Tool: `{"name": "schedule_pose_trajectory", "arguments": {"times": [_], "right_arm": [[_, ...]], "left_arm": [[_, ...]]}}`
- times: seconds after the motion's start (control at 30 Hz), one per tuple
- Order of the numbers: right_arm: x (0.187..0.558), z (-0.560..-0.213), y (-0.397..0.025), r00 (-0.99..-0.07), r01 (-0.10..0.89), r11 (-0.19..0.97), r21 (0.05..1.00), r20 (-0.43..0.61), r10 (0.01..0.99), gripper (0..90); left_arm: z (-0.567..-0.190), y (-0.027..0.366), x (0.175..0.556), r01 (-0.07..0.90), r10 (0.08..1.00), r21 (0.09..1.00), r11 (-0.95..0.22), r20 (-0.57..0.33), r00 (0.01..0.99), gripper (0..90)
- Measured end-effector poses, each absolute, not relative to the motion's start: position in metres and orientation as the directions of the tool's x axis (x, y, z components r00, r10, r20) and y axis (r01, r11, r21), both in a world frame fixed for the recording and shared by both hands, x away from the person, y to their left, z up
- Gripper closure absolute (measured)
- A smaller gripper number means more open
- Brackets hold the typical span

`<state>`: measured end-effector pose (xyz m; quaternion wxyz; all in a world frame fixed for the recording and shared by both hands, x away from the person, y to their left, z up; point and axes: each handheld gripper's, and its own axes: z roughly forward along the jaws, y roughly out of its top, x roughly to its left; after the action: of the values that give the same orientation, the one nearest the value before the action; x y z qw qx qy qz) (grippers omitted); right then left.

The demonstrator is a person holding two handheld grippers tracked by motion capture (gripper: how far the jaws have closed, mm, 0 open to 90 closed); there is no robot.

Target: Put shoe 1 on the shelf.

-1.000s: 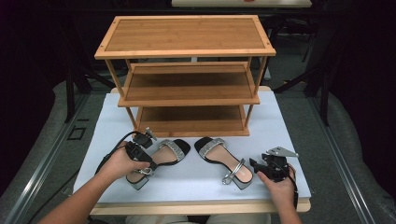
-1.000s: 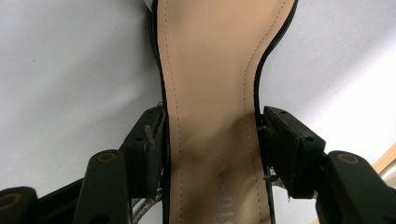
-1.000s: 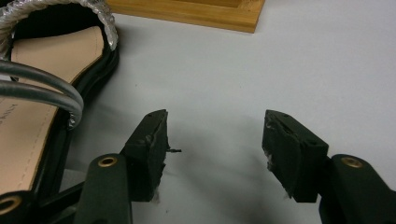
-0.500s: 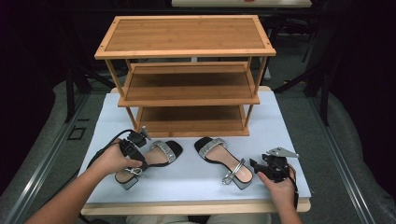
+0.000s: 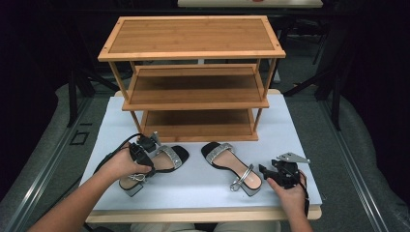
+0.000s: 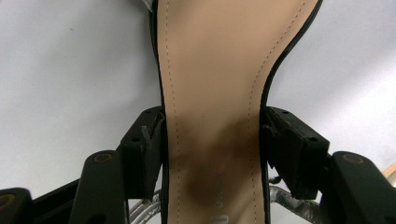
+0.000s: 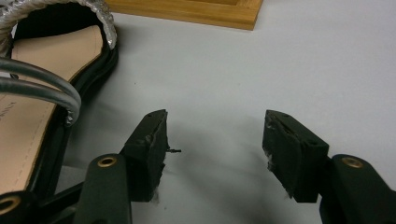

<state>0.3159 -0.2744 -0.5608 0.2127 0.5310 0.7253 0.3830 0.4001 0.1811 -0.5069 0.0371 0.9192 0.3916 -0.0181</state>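
At seven o'clock on the tabletop (image 5: 203, 188), the left tool (image 6: 212, 140) is clamping the left sandal (image 5: 154, 162).
At four o'clock, the right tool (image 7: 215, 149) is resting jaws apart beside the right sandal (image 5: 232, 166).

The left sandal (image 6: 212, 116) runs off the left gripper view's top and bottom edges, its heel hidden.

My left jaws (image 5: 145, 157) have slid the left shoe (image 5: 154, 164) along the bench (image 5: 203, 188). First it went toward me and to the left. Now it is back nearer the rack (image 5: 193, 87), with its toe pointing more to the right. My left hand (image 5: 126, 164) moved along with it, and the jaws press both sides of its sole.
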Motion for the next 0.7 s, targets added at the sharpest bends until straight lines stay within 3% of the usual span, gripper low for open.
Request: {"name": "schedule_pose_trajectory", "arguments": {"times": [0.7], "right_arm": [[0.3168, -0.5626, -0.2751, -0.342, 0.615, 0.132, 0.777, 0.112, 0.933, 39.6]], "left_arm": [[-0.5093, 0.1796, 0.4, 0.727, 0.725, 0.052, -0.685, -0.056, 0.687, 42.4]]}}
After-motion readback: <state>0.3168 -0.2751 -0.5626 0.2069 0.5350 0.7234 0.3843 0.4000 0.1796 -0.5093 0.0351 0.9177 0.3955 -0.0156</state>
